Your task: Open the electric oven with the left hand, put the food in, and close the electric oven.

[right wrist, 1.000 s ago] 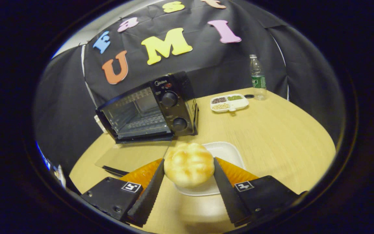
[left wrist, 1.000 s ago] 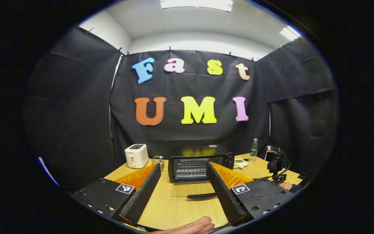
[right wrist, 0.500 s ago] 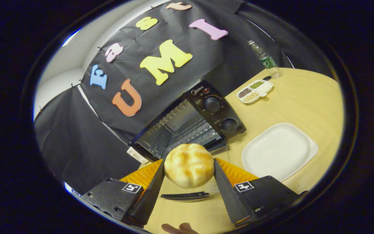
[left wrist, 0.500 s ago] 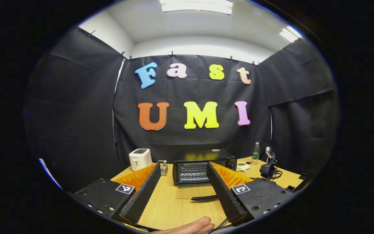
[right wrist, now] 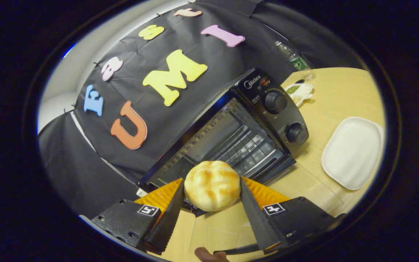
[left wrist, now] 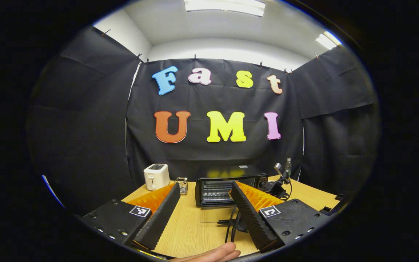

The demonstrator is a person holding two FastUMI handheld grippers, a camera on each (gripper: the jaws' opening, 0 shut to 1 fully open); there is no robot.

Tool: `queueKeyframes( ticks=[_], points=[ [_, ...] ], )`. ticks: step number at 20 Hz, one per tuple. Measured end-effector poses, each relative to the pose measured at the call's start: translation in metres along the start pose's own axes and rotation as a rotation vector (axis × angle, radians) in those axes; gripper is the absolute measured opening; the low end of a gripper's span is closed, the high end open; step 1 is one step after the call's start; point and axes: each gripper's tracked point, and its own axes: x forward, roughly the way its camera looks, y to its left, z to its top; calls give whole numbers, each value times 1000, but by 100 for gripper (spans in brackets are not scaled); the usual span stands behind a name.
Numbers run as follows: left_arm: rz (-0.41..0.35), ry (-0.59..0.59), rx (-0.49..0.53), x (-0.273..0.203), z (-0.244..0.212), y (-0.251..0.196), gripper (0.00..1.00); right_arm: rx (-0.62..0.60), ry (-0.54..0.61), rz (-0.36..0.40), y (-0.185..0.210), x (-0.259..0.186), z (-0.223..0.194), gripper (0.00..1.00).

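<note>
Black cloth walls box in a pale wooden counter (right wrist: 340,94), and the electric oven (right wrist: 231,131) is the landmark for everything, sitting with its door (right wrist: 213,227) dropped flat toward the camera. So what changed: half a second back the right claw (right wrist: 212,189) had the bun (right wrist: 212,185) hanging out in front of the door's edge, and now the oven mouth looms much bigger behind it, rack (right wrist: 247,145) right past the bun. Both fingers are clamped on the bun's sides, so it's carried, not resting on anything. The white plate (right wrist: 353,153) it presumably came off sits bare to the right of the oven. I'd say opening is done and we're mid put-it-in, with release and door closing to go. The left claw (left wrist: 202,211) has pulled back well away from the oven's front over that second, fingers spread, nothing between them. From its view the right claw's rig and cable (left wrist: 231,225) have slid in front of the oven's right side. Hard to make out: whether the bun has crossed the opening's edge or is just short of it, since it blocks the rack's front lip. The door glass is see-through and its handle (right wrist: 236,249) gets cut off at the bottom. A fingertip (right wrist: 209,254) peeks in down there too.
</note>
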Motion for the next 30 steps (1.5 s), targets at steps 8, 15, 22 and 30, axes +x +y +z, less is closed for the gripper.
queueKeyframes(
  ticks=[8,15,22,30],
  points=[
    [60,57,7,18,-21,35,93,-216,-77,-19,2,92,23,87],
    [87,102,-19,31,-43,44,93,-321,-101,-4,14,124,33,88],
    [71,100,-18,23,-38,26,93,-369,-116,32,12,89,33,95],
    [54,82,-15,3,-27,0,93,-371,-150,94,10,-2,46,95]
  ],
)
